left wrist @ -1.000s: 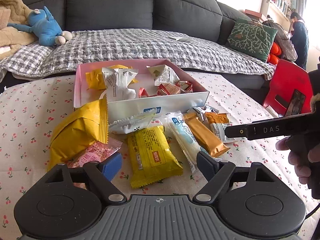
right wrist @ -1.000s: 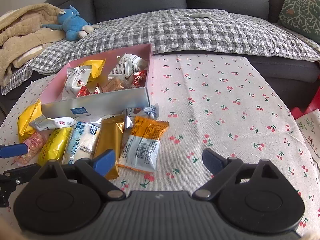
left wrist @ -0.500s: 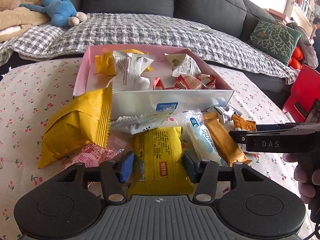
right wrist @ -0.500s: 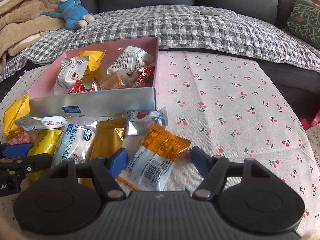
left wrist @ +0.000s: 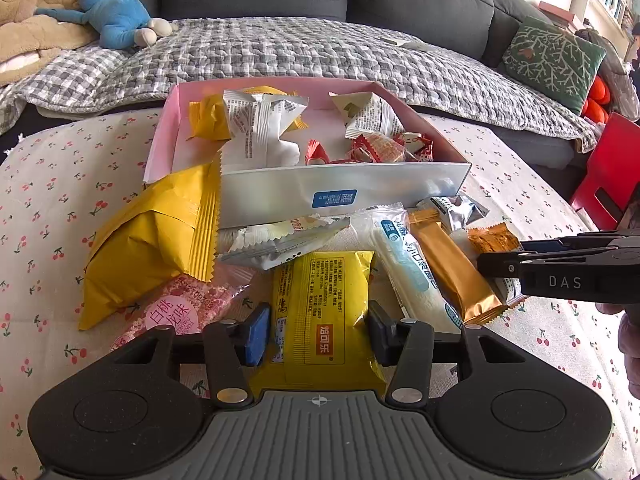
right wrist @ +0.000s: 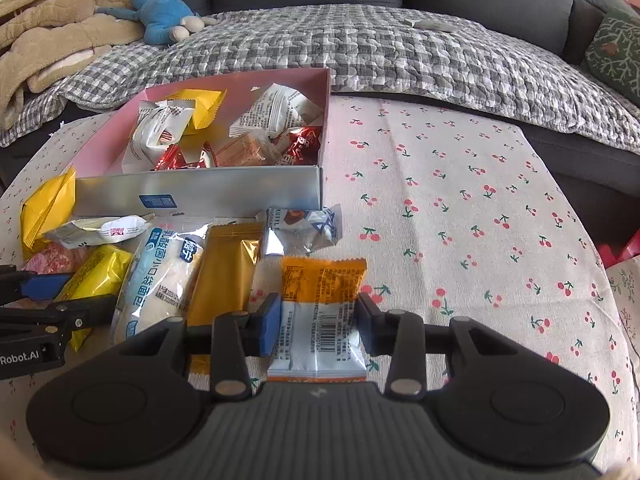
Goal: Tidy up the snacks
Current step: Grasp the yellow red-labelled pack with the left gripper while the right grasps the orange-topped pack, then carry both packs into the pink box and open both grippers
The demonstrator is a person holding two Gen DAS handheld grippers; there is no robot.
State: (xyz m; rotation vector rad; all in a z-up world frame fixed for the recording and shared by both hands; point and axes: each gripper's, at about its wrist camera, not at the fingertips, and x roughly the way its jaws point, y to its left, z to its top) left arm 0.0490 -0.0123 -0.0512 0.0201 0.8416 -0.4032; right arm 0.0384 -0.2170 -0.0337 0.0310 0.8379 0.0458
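Observation:
A pink-lined box [left wrist: 280, 198] [right wrist: 200, 196] holds several wrapped snacks. Loose snacks lie in front of it on the cherry-print tablecloth. My left gripper [left wrist: 318, 334] is shut on a yellow packet [left wrist: 324, 300], its pads pressing both sides. My right gripper [right wrist: 316, 328] is shut on an orange-and-white packet [right wrist: 320, 304]. Between them lie a white-and-blue packet [left wrist: 404, 264] [right wrist: 164, 276] and a gold bar [left wrist: 452, 264] [right wrist: 224, 272]. The right gripper's side shows in the left wrist view [left wrist: 560, 276].
A large yellow bag [left wrist: 148, 240], a pink packet [left wrist: 176, 312], a white packet [left wrist: 280, 240] and a silver truffle packet [right wrist: 300, 228] lie around the box. A grey sofa with a checked blanket [right wrist: 360, 48] and a blue plush toy [right wrist: 160, 12] is behind. Bare tablecloth [right wrist: 460, 208] lies to the right.
Both grippers moved forward and down onto the snacks and closed: the left on the yellow packet, the right on the orange-and-white packet.

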